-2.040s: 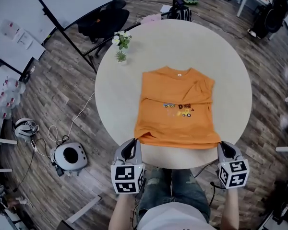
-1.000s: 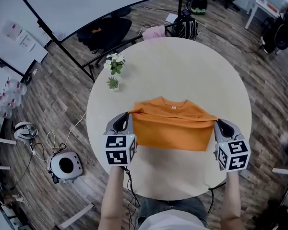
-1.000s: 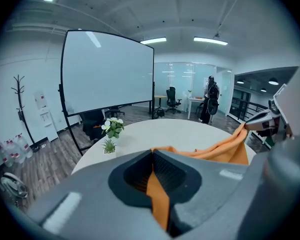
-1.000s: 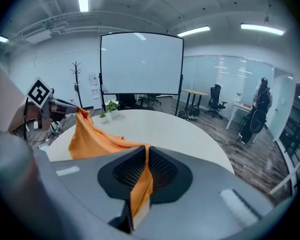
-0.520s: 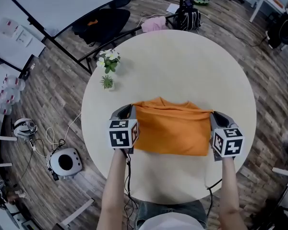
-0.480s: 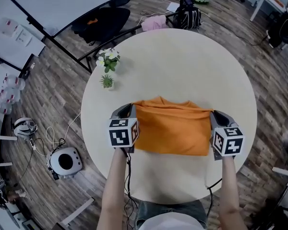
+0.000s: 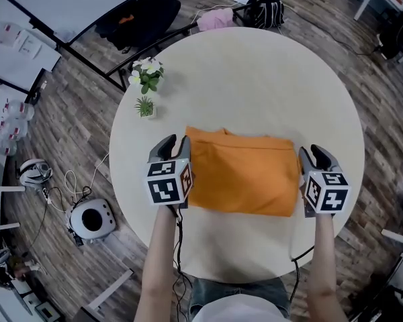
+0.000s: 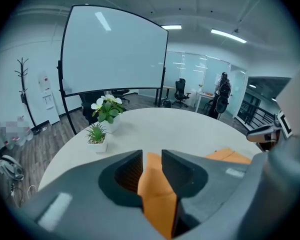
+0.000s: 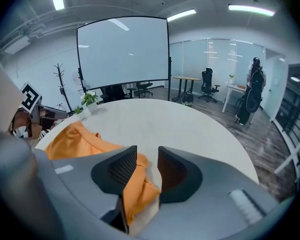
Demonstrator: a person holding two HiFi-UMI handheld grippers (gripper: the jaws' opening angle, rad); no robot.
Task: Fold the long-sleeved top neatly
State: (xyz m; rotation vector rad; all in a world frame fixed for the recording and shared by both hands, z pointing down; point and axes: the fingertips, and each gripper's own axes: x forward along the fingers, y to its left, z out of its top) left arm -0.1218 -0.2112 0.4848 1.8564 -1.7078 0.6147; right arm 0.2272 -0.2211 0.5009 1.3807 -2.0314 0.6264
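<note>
The orange long-sleeved top [image 7: 245, 173] lies folded in half on the round table [image 7: 255, 79], its near half laid over the far half. My left gripper [image 7: 174, 141] is at the top's far left corner. In the left gripper view that gripper [image 8: 151, 156] is shut on a fold of the orange cloth [image 8: 157, 194]. My right gripper [image 7: 314, 153] is at the far right corner. Its jaws have just been opening: in the right gripper view the cloth [image 9: 75, 139] lies against one pad of the right gripper [image 9: 147, 156], with a gap to the other.
A flower pot [image 7: 146, 76] and a small green plant [image 7: 144, 106] stand on the table's left, beyond the left gripper. On the floor lie a round white device [image 7: 92, 219], a black bag [image 7: 265, 9] and a pink cloth [image 7: 215, 19].
Both grippers have sunk toward the table, and the lifted half of the top now lies flat over the rest. The right jaws have come apart.
</note>
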